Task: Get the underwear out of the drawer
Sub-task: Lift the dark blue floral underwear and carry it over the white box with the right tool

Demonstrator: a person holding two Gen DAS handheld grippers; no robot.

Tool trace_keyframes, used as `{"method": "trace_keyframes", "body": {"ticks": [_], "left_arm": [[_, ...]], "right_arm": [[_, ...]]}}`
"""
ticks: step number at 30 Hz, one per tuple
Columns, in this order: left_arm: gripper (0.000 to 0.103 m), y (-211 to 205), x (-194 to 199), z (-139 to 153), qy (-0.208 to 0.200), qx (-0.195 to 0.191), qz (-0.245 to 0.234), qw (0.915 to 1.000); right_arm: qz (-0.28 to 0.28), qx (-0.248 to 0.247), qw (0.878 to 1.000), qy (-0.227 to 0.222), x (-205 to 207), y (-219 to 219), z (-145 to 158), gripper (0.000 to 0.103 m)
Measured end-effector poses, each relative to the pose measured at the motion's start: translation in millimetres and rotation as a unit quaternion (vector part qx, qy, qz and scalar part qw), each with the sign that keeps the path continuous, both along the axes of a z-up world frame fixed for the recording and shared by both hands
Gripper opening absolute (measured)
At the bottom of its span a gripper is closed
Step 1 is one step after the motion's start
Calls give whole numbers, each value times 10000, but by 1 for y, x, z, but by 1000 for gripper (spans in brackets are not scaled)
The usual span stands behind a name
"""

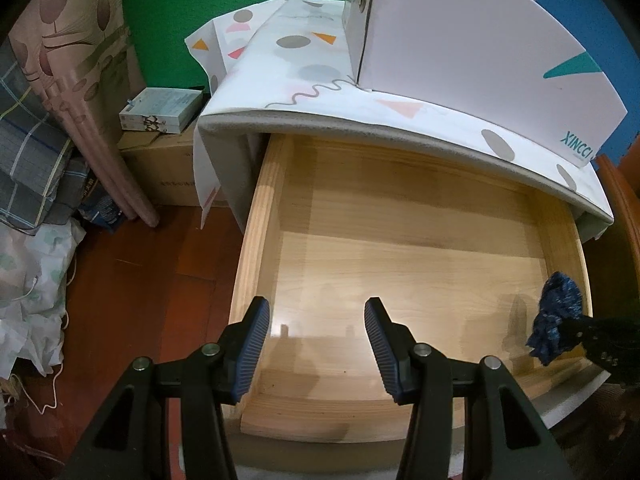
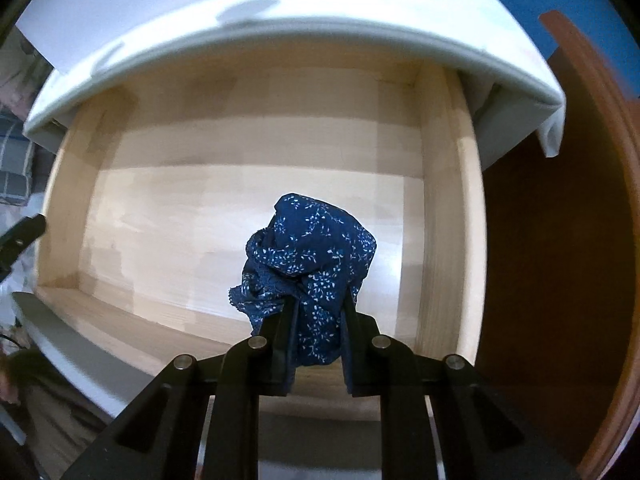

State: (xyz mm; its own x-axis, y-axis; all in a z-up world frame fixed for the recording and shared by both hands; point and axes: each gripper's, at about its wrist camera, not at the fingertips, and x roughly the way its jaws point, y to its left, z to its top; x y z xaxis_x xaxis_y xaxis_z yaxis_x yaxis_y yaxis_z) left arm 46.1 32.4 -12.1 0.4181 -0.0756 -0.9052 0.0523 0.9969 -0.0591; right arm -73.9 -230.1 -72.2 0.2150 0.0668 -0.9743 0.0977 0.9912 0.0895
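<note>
Your left gripper (image 1: 316, 344): jaws spread, holding nothing, hovering over near left part of drawer (image 1: 256, 216). Drawer pulled open, wooden floor bare as far as visible. Your right gripper (image 2: 316, 336): jaws clamped on underwear (image 2: 312, 256), blue with white sprigs, bunched, lifted above near right part of drawer. Judgement: pick done, garment still over drawer; left to do: carry it out past rim.
</note>
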Motion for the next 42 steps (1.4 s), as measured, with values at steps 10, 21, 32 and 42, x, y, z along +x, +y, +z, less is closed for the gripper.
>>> {"method": "trace_keyframes", "body": {"ticks": [10, 21, 32, 42], "left_arm": [[51, 2, -3, 3, -50, 14, 66, 10000], [51, 1, -7, 8, -193, 76, 81, 9998], [51, 3, -8, 12, -353, 180, 135, 9991], [51, 6, -9, 17, -512, 251, 209, 9982]], "right_arm": [[34, 24, 9986, -531, 10, -3, 68, 16], [62, 15, 9921, -1253, 18, -9, 148, 16], [41, -83, 9809, -1944, 57, -5, 222, 16], [84, -316, 9737, -2255, 135, 16, 248, 16]]}}
